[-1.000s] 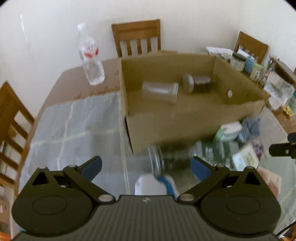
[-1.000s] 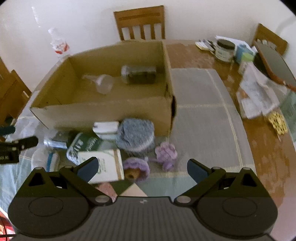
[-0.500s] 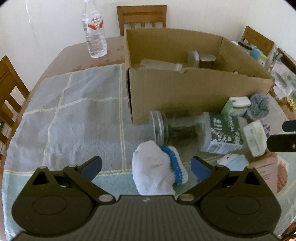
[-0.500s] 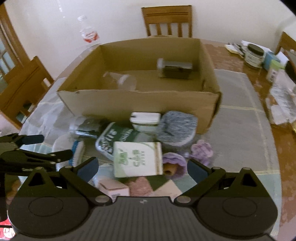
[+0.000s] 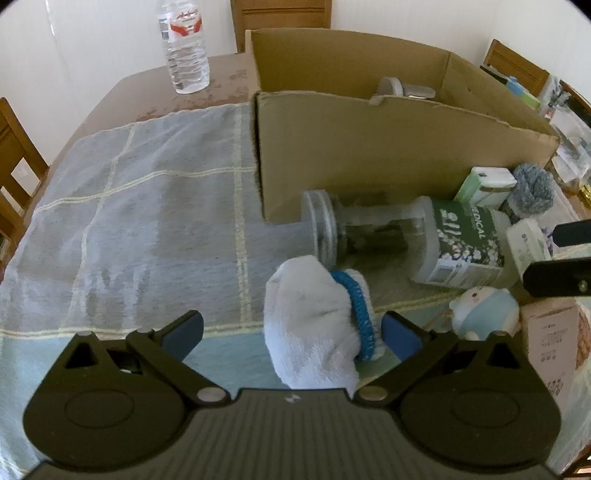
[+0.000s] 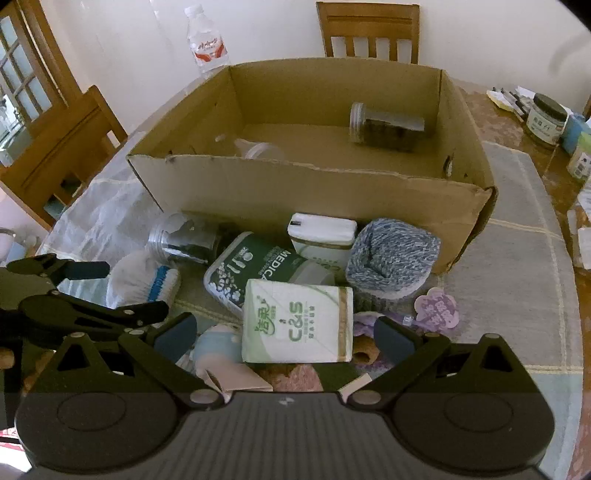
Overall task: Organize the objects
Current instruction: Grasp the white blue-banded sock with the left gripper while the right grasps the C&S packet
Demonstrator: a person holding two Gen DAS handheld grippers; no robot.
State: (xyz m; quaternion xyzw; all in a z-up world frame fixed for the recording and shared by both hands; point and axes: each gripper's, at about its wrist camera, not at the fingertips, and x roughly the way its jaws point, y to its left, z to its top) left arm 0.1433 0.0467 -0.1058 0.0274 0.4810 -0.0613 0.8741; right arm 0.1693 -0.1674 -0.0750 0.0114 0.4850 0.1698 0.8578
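Observation:
A cardboard box (image 6: 317, 192) stands on the table; a dark-filled jar (image 6: 386, 123) and a clear cup (image 6: 260, 149) lie inside. In front of it lies a pile: a rolled white sock with a blue band (image 5: 317, 325), a clear jar (image 5: 354, 230), a green MEDICAL pack (image 6: 255, 271), a C&S tissue pack (image 6: 297, 326) and a grey knit roll (image 6: 393, 258). My left gripper (image 5: 291, 330) is open, its jaws on either side of the sock. My right gripper (image 6: 282, 334) is open, low over the tissue pack.
A water bottle (image 5: 183, 46) stands at the back left on the bare wood. A grey checked cloth (image 5: 140, 206) covers the table. Wooden chairs (image 6: 369, 31) ring it. Jars and papers (image 6: 546, 118) crowd the right side. A pink carton (image 5: 554, 350) lies at the pile's near edge.
Both grippers have come down and closer to the pile. The left one now has the white sock between its open jaws. The right one has shifted left over the tissue pack.

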